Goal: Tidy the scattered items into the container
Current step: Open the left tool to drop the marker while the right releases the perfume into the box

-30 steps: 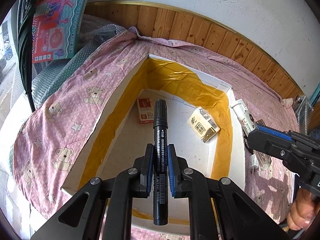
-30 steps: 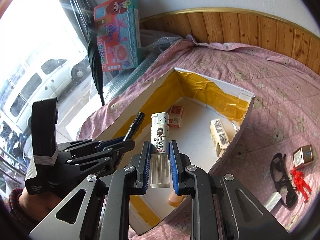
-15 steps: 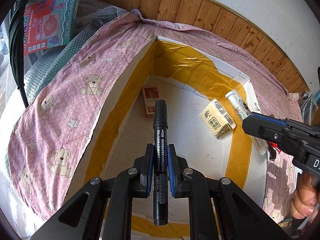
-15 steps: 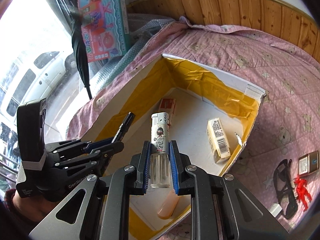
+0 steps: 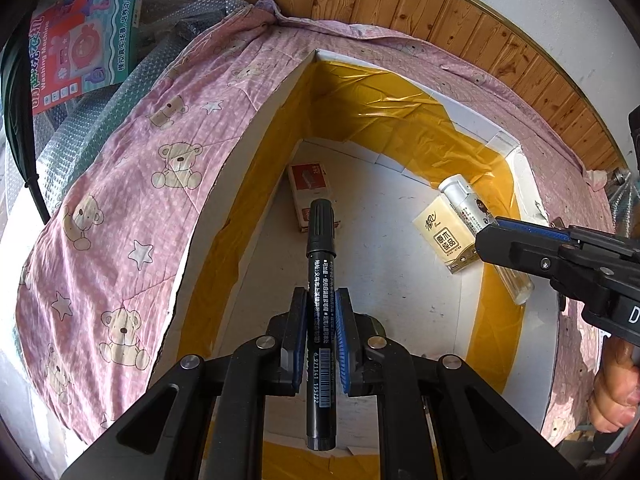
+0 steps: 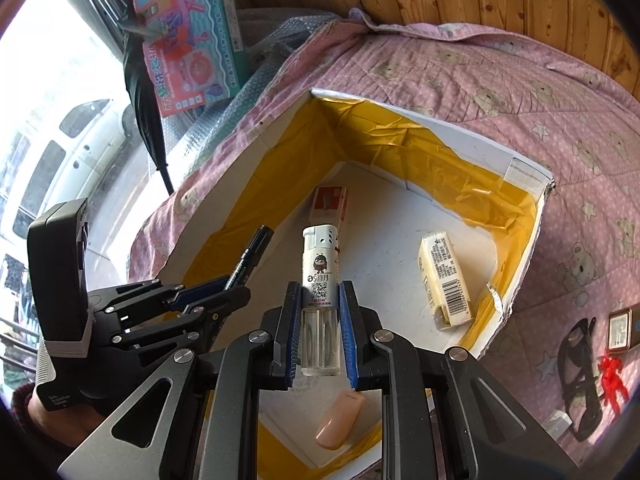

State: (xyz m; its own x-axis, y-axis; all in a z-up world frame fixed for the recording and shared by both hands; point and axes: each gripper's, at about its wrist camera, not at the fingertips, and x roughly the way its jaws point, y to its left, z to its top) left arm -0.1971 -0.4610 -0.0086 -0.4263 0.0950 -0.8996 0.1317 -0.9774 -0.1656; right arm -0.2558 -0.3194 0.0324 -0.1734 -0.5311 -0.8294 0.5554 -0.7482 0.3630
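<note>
A white box [image 5: 532,184] [image 6: 528,168] lined with yellow tape lies open on a pink bedspread. My left gripper [image 5: 321,312] [image 6: 208,300] is shut on a black marker [image 5: 320,280] [image 6: 250,256], held over the box's inside. My right gripper [image 6: 320,316] [image 5: 492,228] is shut on a white lighter [image 6: 320,280] [image 5: 468,204], also above the box floor. Inside the box lie a red-and-white small box [image 5: 308,192] [image 6: 330,204], a cream tissue pack [image 5: 444,240] [image 6: 446,284] and a pink oval object [image 6: 338,420].
Outside the box on the bedspread [image 6: 580,140], at the right, lie black sunglasses [image 6: 576,360], a red toy figure [image 6: 612,376] and a small brown-edged box [image 6: 620,328]. A toy carton [image 6: 188,40] and bubble wrap [image 5: 80,120] sit by the window. Wooden panelling [image 5: 480,36] bounds the bed.
Both grippers have moved forward and lower over the box, so its inside looks larger. The lighter now hangs over the box floor instead of its right rim. Both holds are unchanged.
</note>
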